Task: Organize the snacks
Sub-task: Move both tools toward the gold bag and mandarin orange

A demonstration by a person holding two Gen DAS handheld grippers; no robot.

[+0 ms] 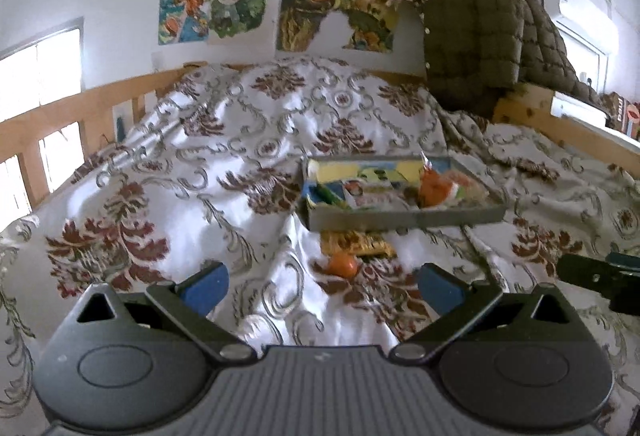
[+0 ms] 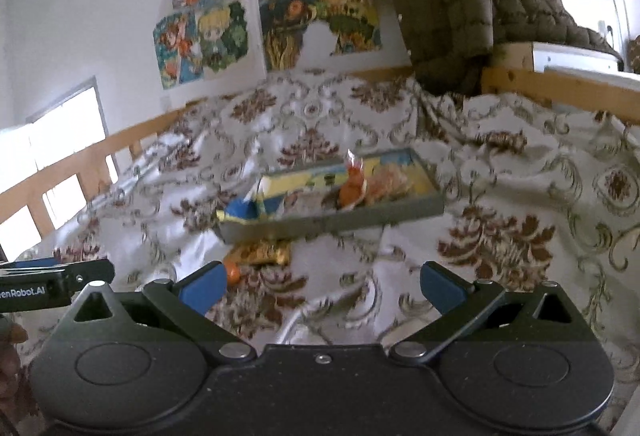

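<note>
A shallow grey box (image 1: 400, 218) lies on the bed with several snack packets inside, among them an orange wrapped snack (image 1: 434, 189). It also shows in the right wrist view (image 2: 332, 222), with the orange snack (image 2: 352, 191) inside. In front of the box, a yellow-gold packet (image 1: 356, 242) and a small orange round snack (image 1: 342, 264) lie on the quilt; both show in the right wrist view too, the packet (image 2: 264, 252) and the round snack (image 2: 233, 272). My left gripper (image 1: 322, 286) is open and empty, just short of the round snack. My right gripper (image 2: 320, 286) is open and empty.
The bed has a rumpled white quilt (image 1: 224, 171) with brown floral print, wooden rails (image 1: 60, 115) on the left and back, and a dark green padded jacket (image 1: 480, 35) hanging at the back right. Each gripper's side shows at the edge of the other view.
</note>
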